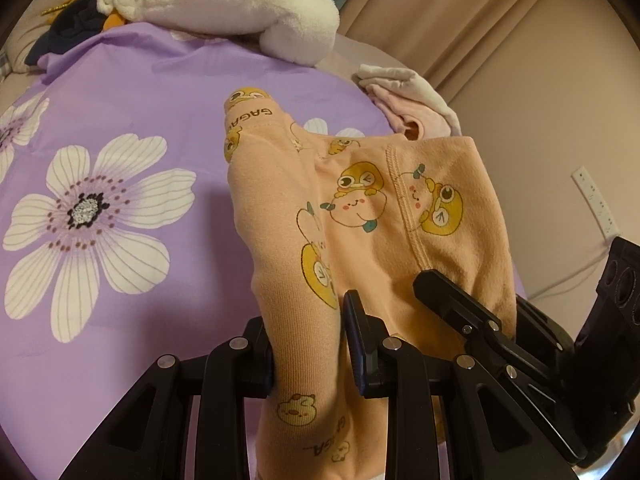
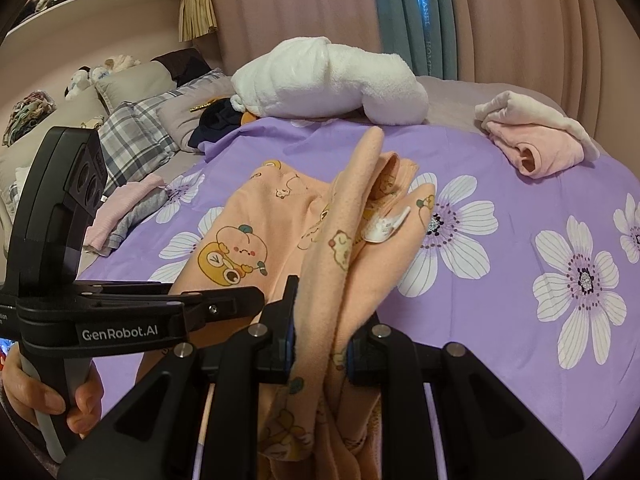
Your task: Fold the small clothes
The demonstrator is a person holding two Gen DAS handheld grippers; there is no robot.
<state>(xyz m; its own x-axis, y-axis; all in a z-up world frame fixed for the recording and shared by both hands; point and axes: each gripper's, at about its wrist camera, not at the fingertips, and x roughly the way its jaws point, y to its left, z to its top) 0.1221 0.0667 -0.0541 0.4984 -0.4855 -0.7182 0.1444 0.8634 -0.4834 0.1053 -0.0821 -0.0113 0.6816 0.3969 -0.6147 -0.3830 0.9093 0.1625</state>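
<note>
A small peach garment (image 1: 360,208) printed with cartoon animals hangs over the purple flowered sheet (image 1: 120,120). My left gripper (image 1: 308,344) is shut on a thick fold of it at the bottom of the left wrist view. My right gripper (image 2: 320,344) is shut on another bunched edge of the same garment (image 2: 248,240), with a white label (image 2: 384,226) showing. The right gripper's finger (image 1: 452,300) lies on the cloth beside the left one. The left gripper's finger (image 2: 224,304) reaches in from the left in the right wrist view.
A rolled white plush blanket (image 2: 328,84) lies at the far side of the bed. A folded pink and white garment (image 2: 532,132) sits at the right. Folded pink and grey clothes (image 2: 128,208) and pillows (image 2: 132,128) lie at the left. A curtain (image 2: 500,12) hangs behind.
</note>
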